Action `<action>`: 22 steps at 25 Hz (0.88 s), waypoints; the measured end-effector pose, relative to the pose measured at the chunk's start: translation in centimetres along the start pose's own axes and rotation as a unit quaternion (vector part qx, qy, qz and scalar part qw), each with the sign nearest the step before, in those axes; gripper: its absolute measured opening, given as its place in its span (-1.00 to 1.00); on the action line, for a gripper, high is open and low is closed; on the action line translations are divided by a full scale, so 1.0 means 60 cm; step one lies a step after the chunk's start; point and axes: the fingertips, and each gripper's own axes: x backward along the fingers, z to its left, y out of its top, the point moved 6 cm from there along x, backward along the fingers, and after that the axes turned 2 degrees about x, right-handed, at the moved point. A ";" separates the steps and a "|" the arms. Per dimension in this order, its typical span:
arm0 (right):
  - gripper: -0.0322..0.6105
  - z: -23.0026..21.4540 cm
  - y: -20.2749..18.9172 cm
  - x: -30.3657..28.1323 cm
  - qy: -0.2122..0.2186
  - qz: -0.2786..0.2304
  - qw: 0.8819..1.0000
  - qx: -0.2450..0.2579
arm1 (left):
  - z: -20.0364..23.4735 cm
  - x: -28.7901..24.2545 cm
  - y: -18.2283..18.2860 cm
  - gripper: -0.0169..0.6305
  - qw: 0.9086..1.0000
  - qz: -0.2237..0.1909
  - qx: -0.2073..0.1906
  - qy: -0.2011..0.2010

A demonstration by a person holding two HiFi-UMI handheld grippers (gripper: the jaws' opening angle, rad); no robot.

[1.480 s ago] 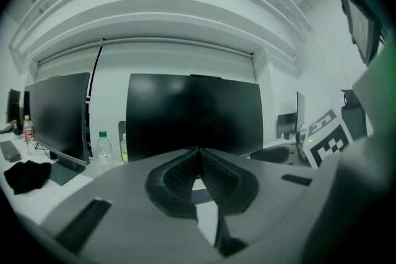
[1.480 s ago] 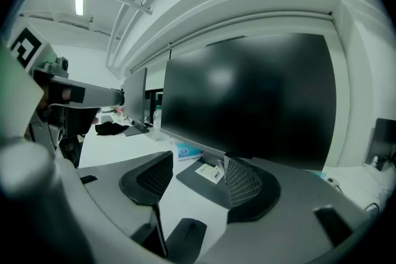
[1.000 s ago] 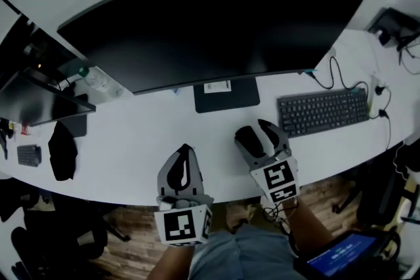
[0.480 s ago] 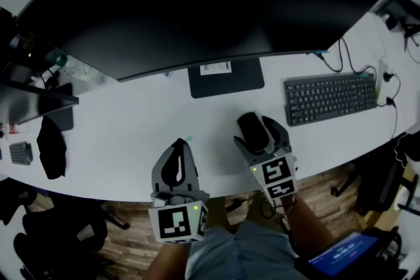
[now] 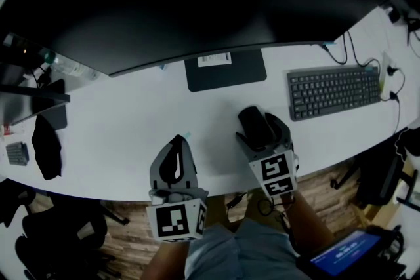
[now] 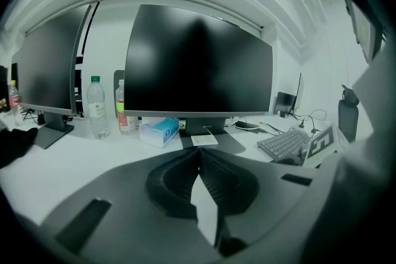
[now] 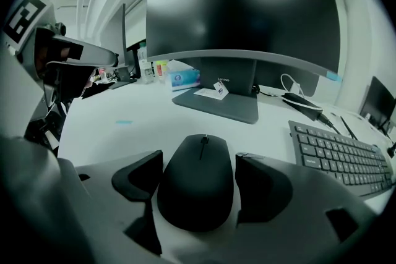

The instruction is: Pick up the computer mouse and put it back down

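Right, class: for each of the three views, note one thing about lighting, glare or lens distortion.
Head view: dim overall, the desk edge bowed by the lens, the monitor a featureless black. Left gripper view: dark round border, a pale sheen across the monitor screen. Right gripper view: glare at the screen's top, the mouse sharp but almost detail-free black.

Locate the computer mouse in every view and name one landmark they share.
Head view: mouse just right of centre, below the middle.
Left gripper view: cannot be made out.
Right gripper view: mouse at bottom centre, large.
Shared landmark: keyboard, on the right in all three.
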 end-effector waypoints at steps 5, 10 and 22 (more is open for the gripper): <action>0.28 -0.003 -0.003 -0.003 0.009 0.012 1.000 -0.011 | 0.000 -0.001 0.004 -0.93 1.000 -0.005 0.001 0.002; 0.27 -0.003 -0.003 -0.005 0.013 0.016 1.000 -0.010 | 0.003 0.005 0.008 -0.93 1.000 -0.009 0.002 0.007; 0.05 0.004 -0.005 -0.005 0.020 0.013 1.000 0.005 | 0.006 0.040 0.030 -0.93 0.999 -0.034 0.005 0.027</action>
